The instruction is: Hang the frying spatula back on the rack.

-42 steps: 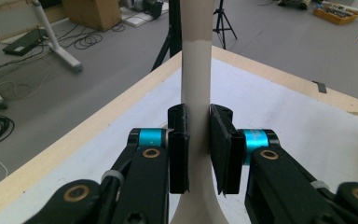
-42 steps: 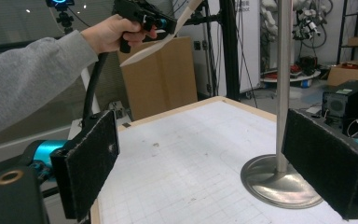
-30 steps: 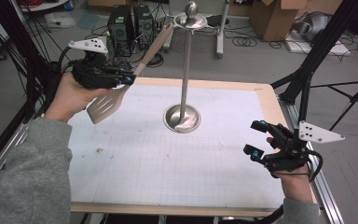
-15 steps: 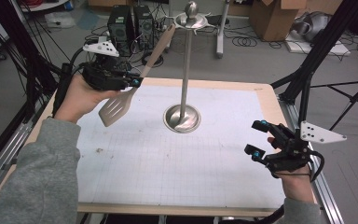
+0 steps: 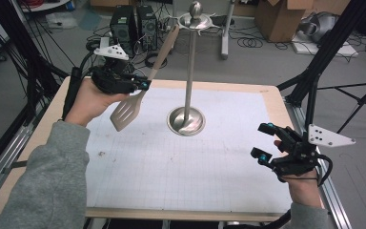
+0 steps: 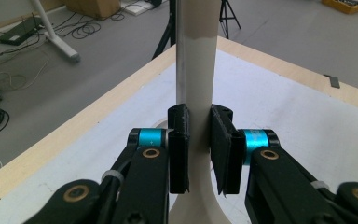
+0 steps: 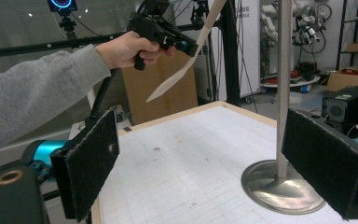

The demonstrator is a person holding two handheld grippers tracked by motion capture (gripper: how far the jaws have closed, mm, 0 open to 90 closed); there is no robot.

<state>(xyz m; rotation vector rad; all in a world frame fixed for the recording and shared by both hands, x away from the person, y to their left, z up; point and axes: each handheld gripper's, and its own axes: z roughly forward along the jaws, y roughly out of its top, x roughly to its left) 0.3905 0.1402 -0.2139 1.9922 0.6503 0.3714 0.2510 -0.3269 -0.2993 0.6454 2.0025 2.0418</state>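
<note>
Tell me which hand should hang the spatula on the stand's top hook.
Left. The left tool already clamps the spatula by its handle, whose end reaches up near the stand top. The right tool hangs open and empty, low at the table's near right.

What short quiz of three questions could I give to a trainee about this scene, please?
1. True or false: the left gripper holds the spatula by its handle.
2. Where does the metal stand rest? A) on the floor B) on the white mat C) on a box
3. How do the jaws of the right gripper stand?

Key:
1. True; in the left gripper view the jaws press on both sides of the handle.
2. B
3. Open, with nothing between them.
</note>
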